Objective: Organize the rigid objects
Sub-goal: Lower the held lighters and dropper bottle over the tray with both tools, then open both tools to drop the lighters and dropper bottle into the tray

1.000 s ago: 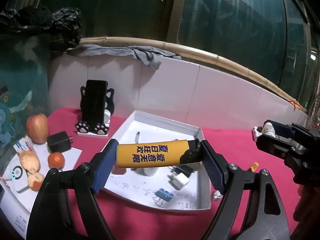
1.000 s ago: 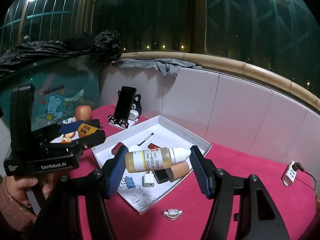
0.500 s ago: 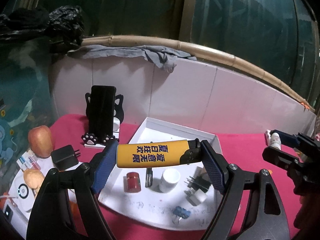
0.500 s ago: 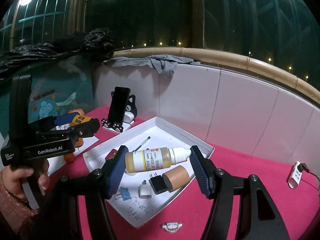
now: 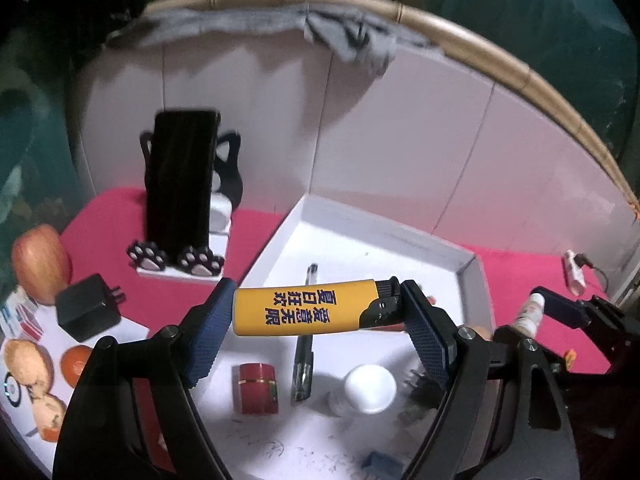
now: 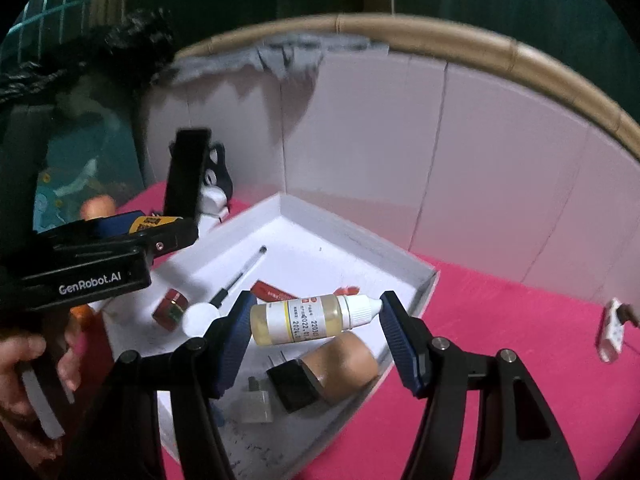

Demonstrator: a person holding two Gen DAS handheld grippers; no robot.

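Both loads hung over the white tray (image 5: pixel 472 268), in the carrying step. The left hand-held gripper (image 5: pixel 316 316) clamped a yellow lighter (image 5: pixel 304 312) endwise; the right hand-held gripper (image 6: pixel 314 316) pinched a dropper bottle (image 6: pixel 312 316). Next, probably: lower each onto bare tray floor, then release.

Counter (image 5: pixel 516 268) under a pink cloth, bearing a white tray (image 5: pixel 470 276), a cat-shaped phone stand (image 5: pixel 192 256), an apple (image 5: pixel 38 268), a black charger (image 5: pixel 86 312) and a white plug (image 6: pixel 610 330).
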